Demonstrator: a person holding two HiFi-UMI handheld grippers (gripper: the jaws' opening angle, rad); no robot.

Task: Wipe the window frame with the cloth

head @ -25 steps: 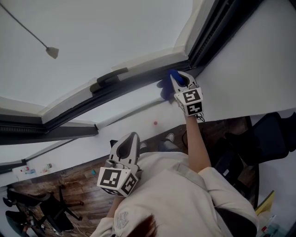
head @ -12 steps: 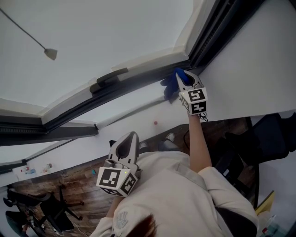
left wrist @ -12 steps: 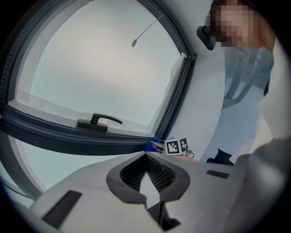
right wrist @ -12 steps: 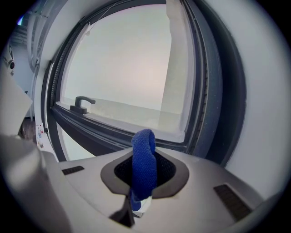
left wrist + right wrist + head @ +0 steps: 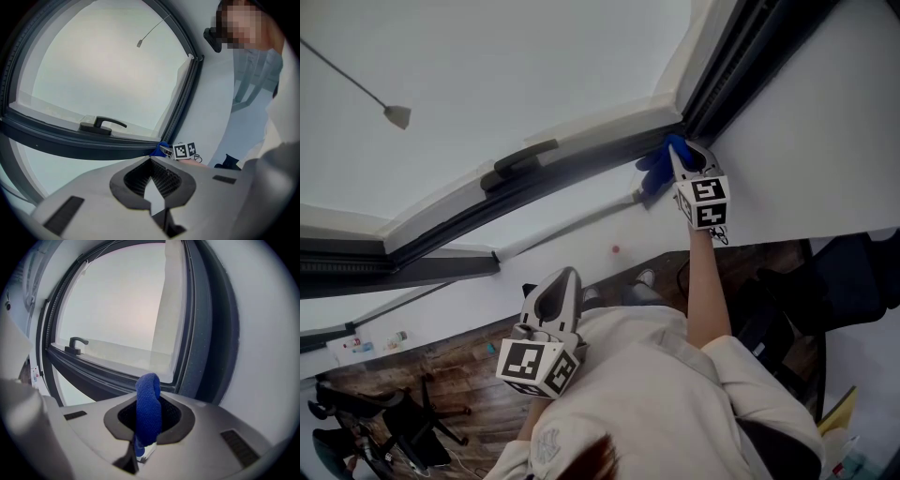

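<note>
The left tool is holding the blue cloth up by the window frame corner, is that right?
It is the right tool, not the left, holding the blue cloth up by the window frame corner; the right gripper view shows it.

Beside you: white wall [image 5: 806,141], pale window glass [image 5: 506,66]; below you, a black office chair [image 5: 427,427] on wooden floor [image 5: 469,380].

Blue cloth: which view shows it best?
Right gripper view: the blue cloth stands large, centred, clamped in the right gripper. Head view shows it small against the window frame; left gripper view shows only a blue speck.
</note>
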